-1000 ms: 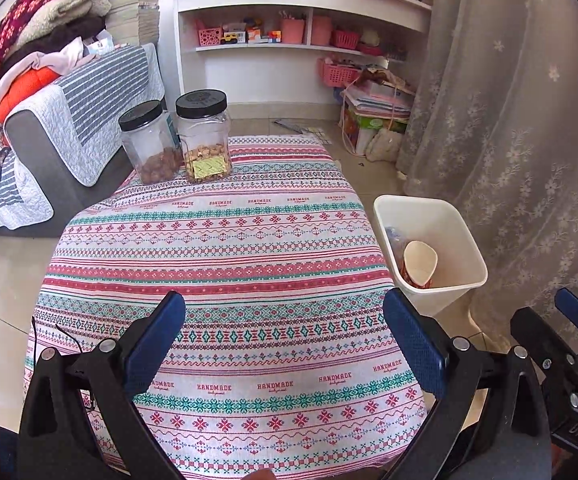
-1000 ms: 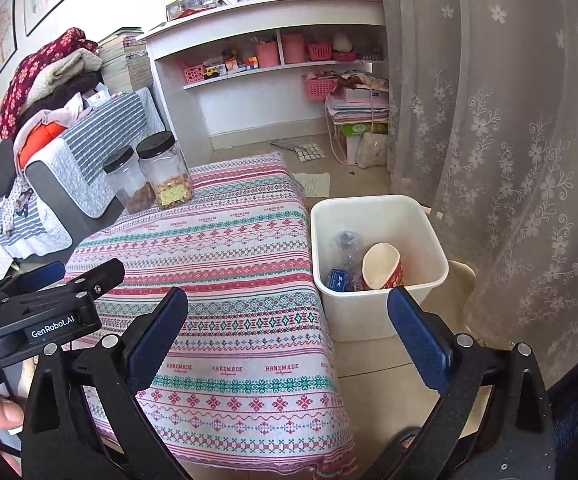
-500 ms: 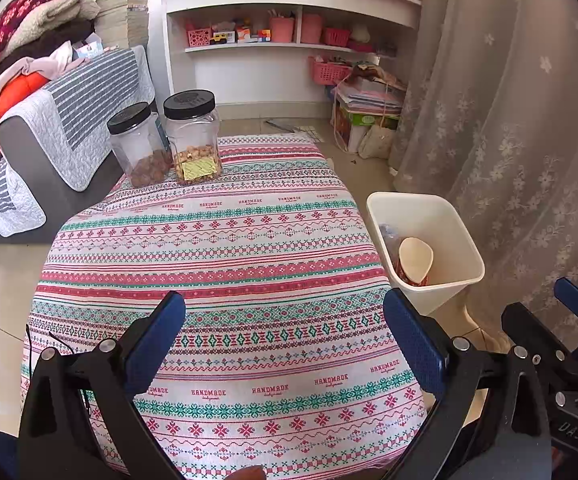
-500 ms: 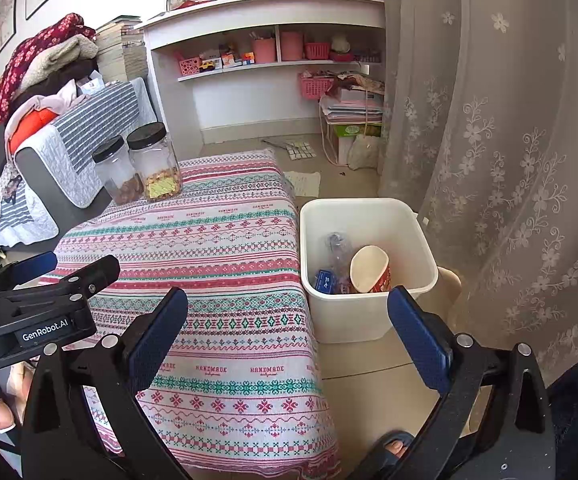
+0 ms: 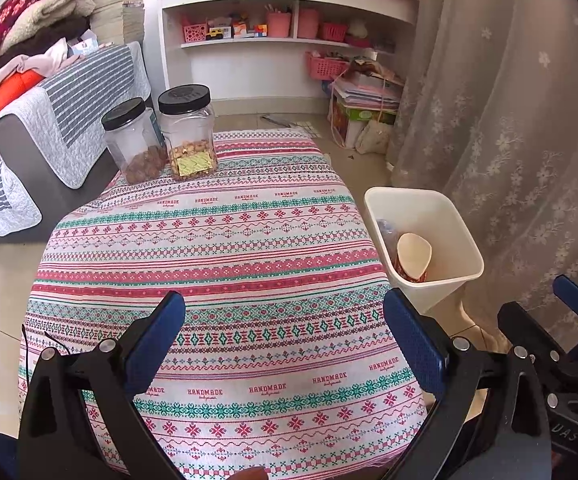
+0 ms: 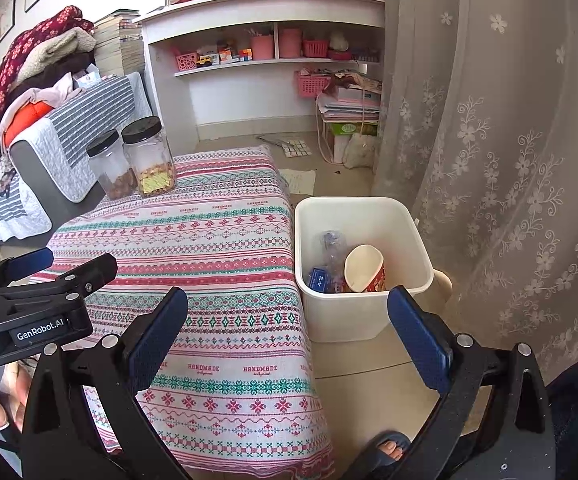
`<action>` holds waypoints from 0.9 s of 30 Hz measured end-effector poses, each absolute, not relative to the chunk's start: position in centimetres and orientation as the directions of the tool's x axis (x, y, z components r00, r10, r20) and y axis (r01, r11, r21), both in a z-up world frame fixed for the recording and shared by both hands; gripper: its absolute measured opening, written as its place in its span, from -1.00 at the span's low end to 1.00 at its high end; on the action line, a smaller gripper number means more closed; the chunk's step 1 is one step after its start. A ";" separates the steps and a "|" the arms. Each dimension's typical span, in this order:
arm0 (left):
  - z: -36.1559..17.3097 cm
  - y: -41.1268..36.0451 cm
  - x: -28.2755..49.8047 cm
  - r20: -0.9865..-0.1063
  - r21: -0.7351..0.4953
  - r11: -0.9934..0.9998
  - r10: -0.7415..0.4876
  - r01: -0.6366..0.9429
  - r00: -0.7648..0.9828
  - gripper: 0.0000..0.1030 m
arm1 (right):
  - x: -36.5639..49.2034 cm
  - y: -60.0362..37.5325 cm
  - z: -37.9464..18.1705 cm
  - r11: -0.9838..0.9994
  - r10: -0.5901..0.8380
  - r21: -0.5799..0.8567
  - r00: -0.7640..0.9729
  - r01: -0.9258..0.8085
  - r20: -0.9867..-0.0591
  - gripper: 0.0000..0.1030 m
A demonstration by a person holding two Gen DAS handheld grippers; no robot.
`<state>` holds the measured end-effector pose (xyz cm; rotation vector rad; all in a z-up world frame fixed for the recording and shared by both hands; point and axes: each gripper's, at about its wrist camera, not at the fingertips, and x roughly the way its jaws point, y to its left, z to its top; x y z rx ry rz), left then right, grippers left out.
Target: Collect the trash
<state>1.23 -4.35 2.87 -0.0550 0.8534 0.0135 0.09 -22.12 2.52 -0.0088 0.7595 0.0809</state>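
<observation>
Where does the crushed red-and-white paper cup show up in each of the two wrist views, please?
Left wrist view: the crushed red-and-white paper cup lies right of centre, inside the white plastic bin, past the right fingertip.
Right wrist view: the cup lies just right of centre, in the same bin, beside a clear plastic bottle.
Shared landmark: the two black-lidded clear jars at the far left corner of the patterned tablecloth.

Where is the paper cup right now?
In both wrist views the paper cup lies tilted inside the white bin on the floor, right of the table.
</observation>
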 end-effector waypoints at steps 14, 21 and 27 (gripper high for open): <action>2.5 -4.9 1.2 -0.765 -0.046 0.999 -0.017 -0.029 0.644 0.87 | 0.2 -22.4 2.7 0.999 0.032 -0.005 0.722 -0.049 -0.691 0.86; 2.6 -4.9 1.3 -0.766 -0.051 0.998 -0.022 -0.026 0.642 0.87 | 0.3 -22.5 2.5 0.999 0.020 -0.018 0.719 -0.045 -0.695 0.86; 2.5 -4.9 1.3 -0.769 -0.059 0.998 -0.029 -0.026 0.638 0.87 | 0.3 -22.5 2.5 0.999 0.000 -0.036 0.720 -0.034 -0.694 0.86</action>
